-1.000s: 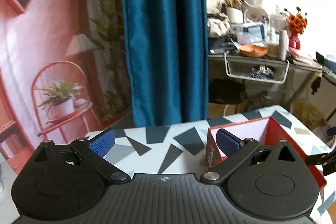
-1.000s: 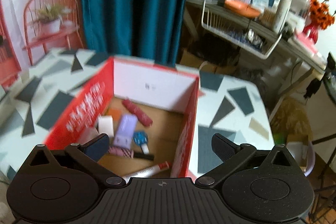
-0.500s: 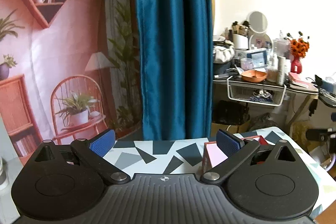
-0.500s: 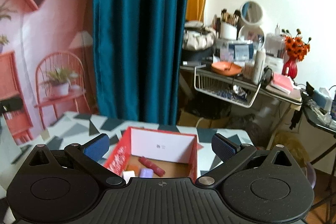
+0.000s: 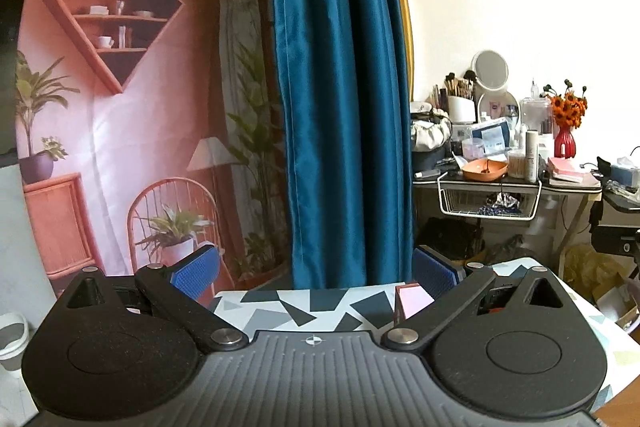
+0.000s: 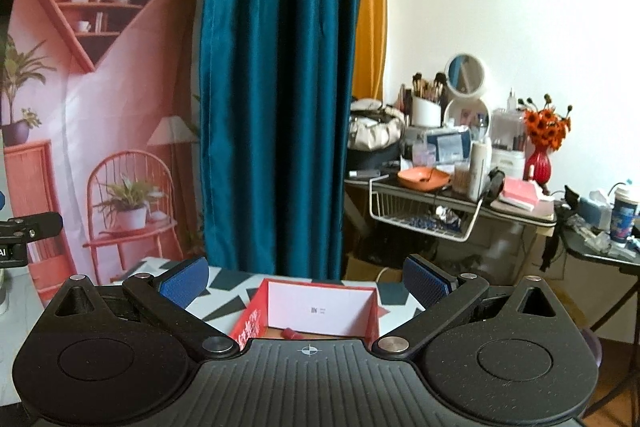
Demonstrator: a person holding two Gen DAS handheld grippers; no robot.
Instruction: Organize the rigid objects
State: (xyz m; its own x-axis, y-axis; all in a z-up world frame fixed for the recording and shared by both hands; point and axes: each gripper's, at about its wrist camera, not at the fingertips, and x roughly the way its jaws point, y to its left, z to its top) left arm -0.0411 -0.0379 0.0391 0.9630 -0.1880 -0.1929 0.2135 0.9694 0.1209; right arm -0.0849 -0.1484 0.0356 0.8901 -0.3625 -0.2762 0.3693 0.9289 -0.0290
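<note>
A red cardboard box [image 6: 320,307] with a white inner wall stands on the patterned table [image 6: 228,291]; only its far end and a dark red item [image 6: 290,334] inside show in the right wrist view. Its corner [image 5: 410,301] peeks past my left gripper in the left wrist view. My left gripper [image 5: 314,273] is open and empty, raised and level above the table [image 5: 316,303]. My right gripper [image 6: 304,279] is open and empty, raised above the box's near side. The rest of the box contents are hidden.
A blue curtain [image 5: 344,107] and a printed pink backdrop [image 5: 132,131] hang behind the table. A cluttered desk [image 6: 460,187] with a wire basket, mirror and red vase stands at the right. Part of the other gripper [image 6: 28,231] shows at the left edge.
Both grippers have tilted up and pulled back from the box, so the views now look across the room; the box contents have dropped out of sight. Both stay open.
</note>
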